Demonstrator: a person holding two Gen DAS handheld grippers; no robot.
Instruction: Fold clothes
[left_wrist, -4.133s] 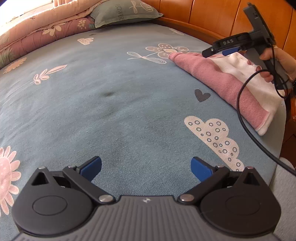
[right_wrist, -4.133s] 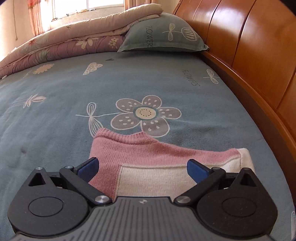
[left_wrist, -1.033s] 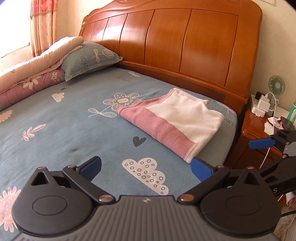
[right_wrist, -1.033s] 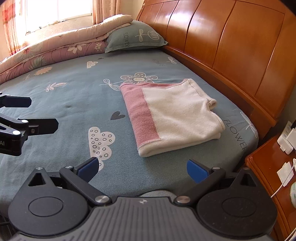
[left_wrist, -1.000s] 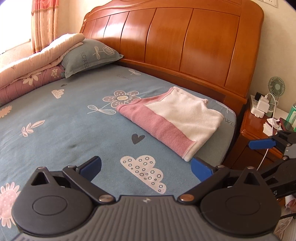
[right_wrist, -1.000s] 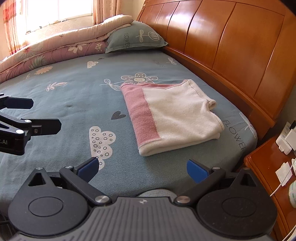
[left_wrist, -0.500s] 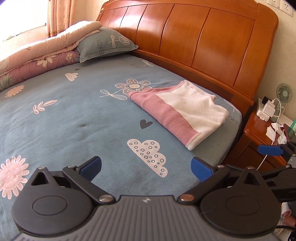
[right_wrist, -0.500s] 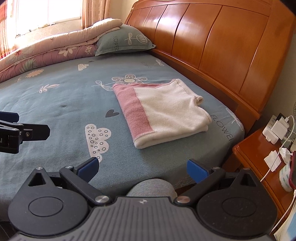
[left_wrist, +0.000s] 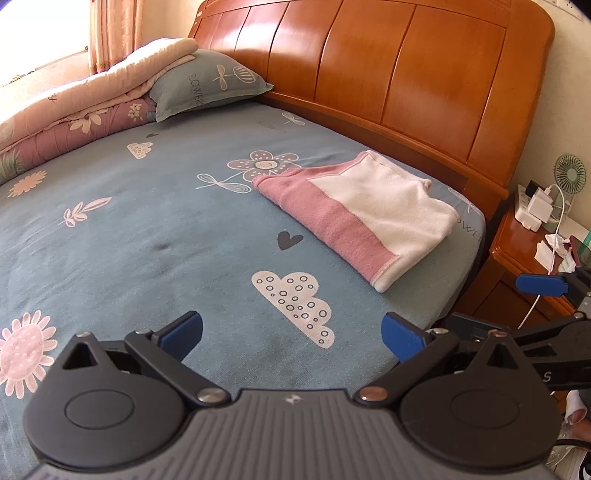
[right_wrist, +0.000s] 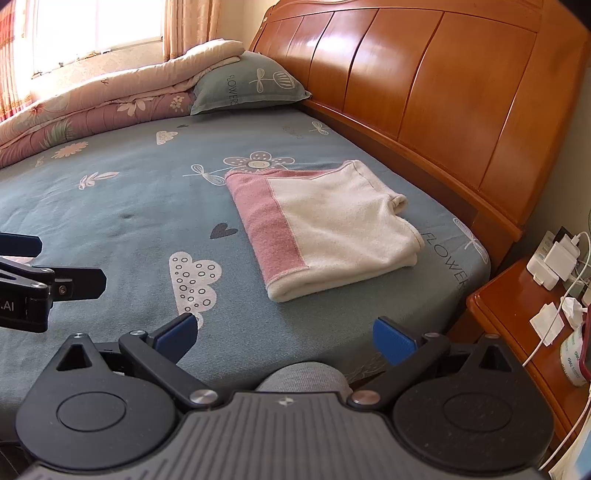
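- Two readable prints: "FLOWERS" on the grey-blue pillow (right_wrist: 248, 85) and "FLOWER" on the bed sheet (right_wrist: 129, 206) near the mattress corner; the other gripper's body shows ".AI" in the right wrist view.
- One folded garment (right_wrist: 325, 227), pink along one side and cream-white across the rest, lies flat on the sheet close to the wooden headboard (right_wrist: 424, 74), beside a flower print, layered edges facing the camera.
- Left gripper (left_wrist: 291, 328) hangs over the bed with jaws spread wide, holding nothing.
- Right gripper (right_wrist: 283, 330) likewise gapes empty, well apart from the garment.
- Nightstand (right_wrist: 513, 314) carries white chargers.
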